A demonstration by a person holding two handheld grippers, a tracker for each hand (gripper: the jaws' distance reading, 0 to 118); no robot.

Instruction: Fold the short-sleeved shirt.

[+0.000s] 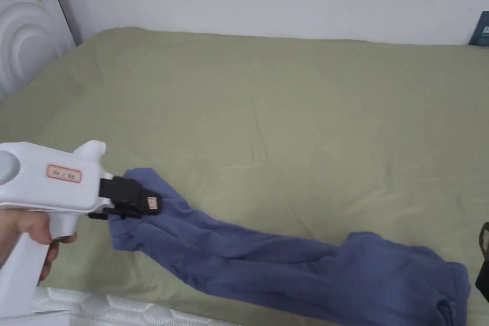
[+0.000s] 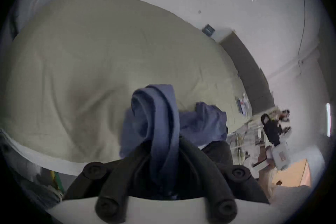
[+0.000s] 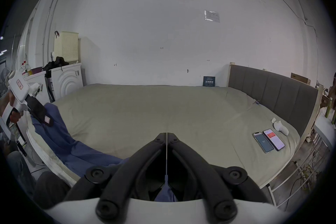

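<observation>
Gripping bunched blue shirt (image 1: 267, 260) cloth, your left gripper (image 1: 138, 200) clamps lower left; right gripper (image 3: 166, 137) pinches thin fabric.

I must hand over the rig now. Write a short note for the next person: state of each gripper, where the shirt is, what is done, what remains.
Left gripper: shut on one end of the shirt, cloth bunched between its jaws.
Right gripper: jaws closed at the tips; blue cloth shows low between them, so a grip is likely but not sure.
Shirt: stretched in a twisted rope along the near edge of the bed.
Done: picked up at one end.
Left: spread it flat, then all folds.
</observation>
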